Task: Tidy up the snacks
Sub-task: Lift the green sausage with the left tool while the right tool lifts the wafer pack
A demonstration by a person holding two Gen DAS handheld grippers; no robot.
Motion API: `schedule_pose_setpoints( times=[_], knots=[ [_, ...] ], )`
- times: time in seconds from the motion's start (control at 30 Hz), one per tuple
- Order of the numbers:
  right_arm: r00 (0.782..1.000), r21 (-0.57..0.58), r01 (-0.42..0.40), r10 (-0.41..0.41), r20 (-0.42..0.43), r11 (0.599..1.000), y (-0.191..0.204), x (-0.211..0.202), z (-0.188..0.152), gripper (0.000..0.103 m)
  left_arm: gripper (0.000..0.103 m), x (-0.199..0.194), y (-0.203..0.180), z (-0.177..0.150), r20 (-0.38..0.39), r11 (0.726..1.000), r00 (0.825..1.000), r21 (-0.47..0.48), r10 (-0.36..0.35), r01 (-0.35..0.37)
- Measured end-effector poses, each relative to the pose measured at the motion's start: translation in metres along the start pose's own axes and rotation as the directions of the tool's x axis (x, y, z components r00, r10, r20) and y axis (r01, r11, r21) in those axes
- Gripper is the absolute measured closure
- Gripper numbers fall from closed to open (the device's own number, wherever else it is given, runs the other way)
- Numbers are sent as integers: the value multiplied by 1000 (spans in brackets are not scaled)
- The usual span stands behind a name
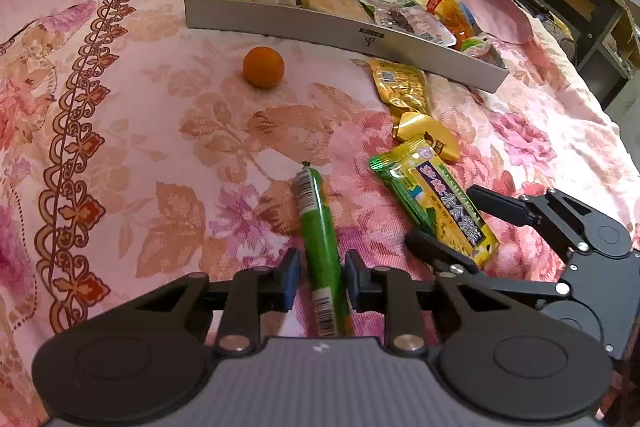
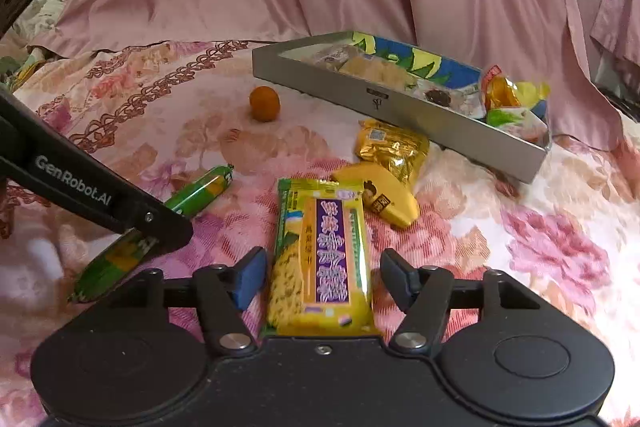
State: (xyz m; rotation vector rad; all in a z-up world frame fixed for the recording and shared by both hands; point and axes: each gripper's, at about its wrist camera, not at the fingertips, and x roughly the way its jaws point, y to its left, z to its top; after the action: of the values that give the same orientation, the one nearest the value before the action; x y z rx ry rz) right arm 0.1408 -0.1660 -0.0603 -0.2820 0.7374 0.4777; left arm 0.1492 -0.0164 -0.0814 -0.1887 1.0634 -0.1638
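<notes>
The near end of the green sausage stick [image 1: 320, 247] is hidden under the left tool [image 1: 320, 277], whose blue pads stand narrow at its sides; real pressing I cannot tell. The right tool [image 2: 320, 277] stands wider around the glossy yellow snack bar [image 2: 322, 259], pads apart from it. Both lie on a pink flowered bedspread [image 1: 160, 155]. Near are a round orange [image 1: 263, 67], a crinkled gold packet [image 1: 402, 89] and the grey tray [image 1: 320, 23] with snacks.
</notes>
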Motion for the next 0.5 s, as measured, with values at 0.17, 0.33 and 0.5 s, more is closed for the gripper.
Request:
schedule_pose_setpoints(
  times=[0.17,0.33,0.5],
  knots=[
    [999,51,-35,34,23,998,-6,10,0,40,72,3,-3,1,-12,1000,1000,20,5,-5],
    [999,79,-55,54,6,995,-5,4,0,52,79,-2,-10,-5,-10,997,1000,75,15,-14],
    [1000,13,-16,16,-10,1000,8,-11,-4,53,81,-13,-7,-13,-29,998,999,61,-29,31]
  ],
)
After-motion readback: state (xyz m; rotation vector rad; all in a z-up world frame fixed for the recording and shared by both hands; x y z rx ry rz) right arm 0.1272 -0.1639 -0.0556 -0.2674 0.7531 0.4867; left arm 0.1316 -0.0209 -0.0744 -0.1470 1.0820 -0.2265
